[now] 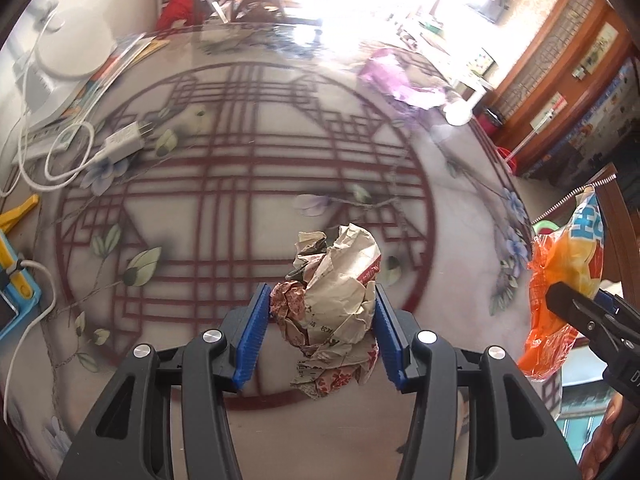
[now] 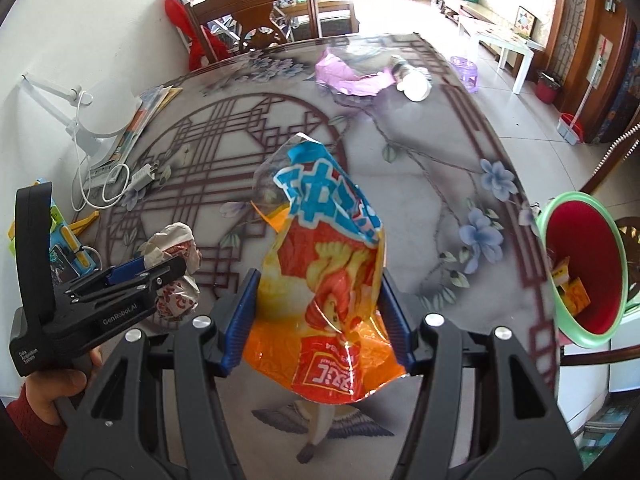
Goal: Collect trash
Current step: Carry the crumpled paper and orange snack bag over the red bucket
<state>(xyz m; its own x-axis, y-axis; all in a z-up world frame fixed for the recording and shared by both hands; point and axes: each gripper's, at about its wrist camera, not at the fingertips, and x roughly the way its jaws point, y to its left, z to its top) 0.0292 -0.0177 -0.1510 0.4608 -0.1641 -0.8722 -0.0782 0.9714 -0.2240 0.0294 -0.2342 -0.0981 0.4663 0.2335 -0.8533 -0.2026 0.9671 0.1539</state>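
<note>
My left gripper (image 1: 318, 320) is shut on a crumpled brown paper wrapper (image 1: 336, 300) and holds it above the patterned table (image 1: 240, 168). It also shows in the right wrist view (image 2: 176, 268) at the left. My right gripper (image 2: 318, 312) is shut on an orange and blue snack bag (image 2: 324, 280), held up over the table. The bag also shows at the right edge of the left wrist view (image 1: 564, 280). A red bin with a green rim (image 2: 580, 268) stands off the table's right edge with some trash inside.
A purple wrapper (image 2: 348, 76) and a tipped white cup (image 2: 416, 84) lie at the table's far side. A white charger and cable (image 1: 120, 144), a lamp base (image 1: 68, 48), books and a blue device (image 1: 12, 280) sit at the left. A wooden chair (image 2: 260, 12) stands behind.
</note>
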